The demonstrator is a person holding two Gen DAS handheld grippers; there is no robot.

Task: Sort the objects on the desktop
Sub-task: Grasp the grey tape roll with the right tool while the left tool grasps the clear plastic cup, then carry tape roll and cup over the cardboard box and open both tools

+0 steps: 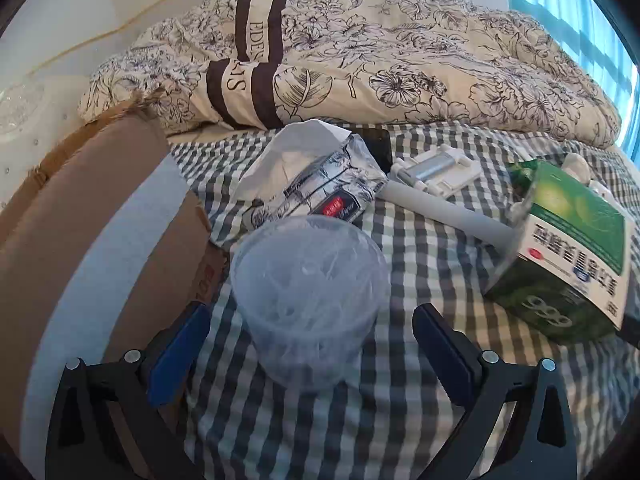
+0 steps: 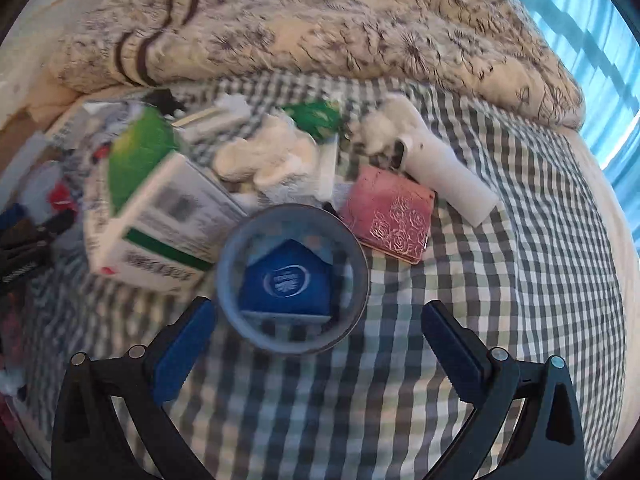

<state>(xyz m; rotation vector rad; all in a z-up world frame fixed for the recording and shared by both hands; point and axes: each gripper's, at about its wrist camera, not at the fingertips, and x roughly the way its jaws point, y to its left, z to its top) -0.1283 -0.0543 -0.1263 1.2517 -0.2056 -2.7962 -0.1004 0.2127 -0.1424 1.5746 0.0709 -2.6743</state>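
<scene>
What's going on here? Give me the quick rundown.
A person is sorting clutter on a checked sheet with two handheld grippers. Both are open and hold nothing. The left gripper sits on either side of a clear plastic tub, beside a cardboard box. The right gripper faces a round tin with a blue packet inside. A green medicine box, tissue pack, pink wallet and white bottle lie loose.

cup (image 1: 308, 300) on bedsheet (image 1: 400, 400) | cardboard box (image 1: 120, 248) left | tissue pack (image 1: 320, 184) behind | medicine box (image 1: 568, 260) right
</scene>
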